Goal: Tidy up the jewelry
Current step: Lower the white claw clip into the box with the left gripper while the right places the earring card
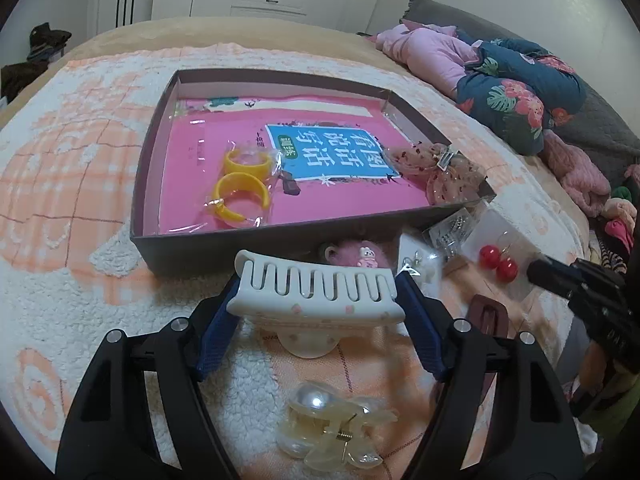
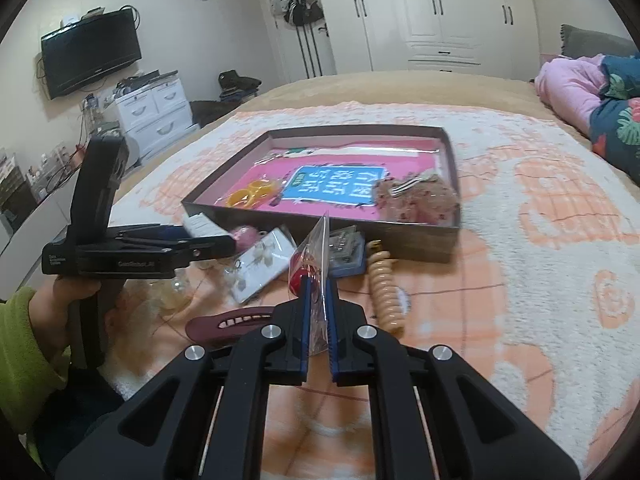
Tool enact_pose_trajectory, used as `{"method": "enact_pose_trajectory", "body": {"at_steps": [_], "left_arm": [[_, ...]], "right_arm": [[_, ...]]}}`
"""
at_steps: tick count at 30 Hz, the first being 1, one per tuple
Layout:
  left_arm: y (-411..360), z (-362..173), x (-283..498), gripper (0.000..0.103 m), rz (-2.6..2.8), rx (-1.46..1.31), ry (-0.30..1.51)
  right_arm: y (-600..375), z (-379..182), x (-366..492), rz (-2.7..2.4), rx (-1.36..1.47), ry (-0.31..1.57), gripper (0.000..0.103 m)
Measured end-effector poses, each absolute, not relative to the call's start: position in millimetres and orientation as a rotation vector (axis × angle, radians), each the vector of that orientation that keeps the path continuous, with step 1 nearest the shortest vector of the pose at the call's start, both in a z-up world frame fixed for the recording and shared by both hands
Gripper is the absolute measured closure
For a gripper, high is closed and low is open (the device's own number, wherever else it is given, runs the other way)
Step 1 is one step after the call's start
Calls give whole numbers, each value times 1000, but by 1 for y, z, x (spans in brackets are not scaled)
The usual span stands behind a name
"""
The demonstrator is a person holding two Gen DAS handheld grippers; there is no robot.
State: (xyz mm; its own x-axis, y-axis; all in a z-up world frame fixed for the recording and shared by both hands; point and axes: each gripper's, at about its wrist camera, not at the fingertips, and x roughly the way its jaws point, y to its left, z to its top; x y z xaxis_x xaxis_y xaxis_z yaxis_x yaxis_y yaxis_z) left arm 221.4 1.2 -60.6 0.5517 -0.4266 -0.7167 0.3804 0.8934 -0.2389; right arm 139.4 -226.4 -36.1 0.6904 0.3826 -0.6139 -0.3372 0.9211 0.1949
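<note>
Soft even indoor light, faint shadows, strong fisheye bending at dark edges, right-wrist view perhaps slightly motion-blurred.

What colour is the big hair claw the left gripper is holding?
The hair claw is white with tiny pink dots, clearest in the left wrist view.

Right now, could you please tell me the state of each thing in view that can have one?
Left gripper: jaws shut on the white claw clip, held off the blanket.
Right gripper: jaws shut on the red earring packet, lifted.
Box: open, no lid.
Yellow bangles: in the box, bagged.
Pearl clip: lying on the blanket.
</note>
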Motion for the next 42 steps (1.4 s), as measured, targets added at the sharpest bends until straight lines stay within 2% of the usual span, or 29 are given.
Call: {"method": "enact_pose_trajectory", "body": {"at_steps": [24,42], "left_arm": [[65,-22,198,37,-331,-181,731],[55,-1,248,37,-316,-185,684]], "right_arm": [[-260,-11,137,322,98,645,96],[-225,8,204,367,91,595,96]]}}
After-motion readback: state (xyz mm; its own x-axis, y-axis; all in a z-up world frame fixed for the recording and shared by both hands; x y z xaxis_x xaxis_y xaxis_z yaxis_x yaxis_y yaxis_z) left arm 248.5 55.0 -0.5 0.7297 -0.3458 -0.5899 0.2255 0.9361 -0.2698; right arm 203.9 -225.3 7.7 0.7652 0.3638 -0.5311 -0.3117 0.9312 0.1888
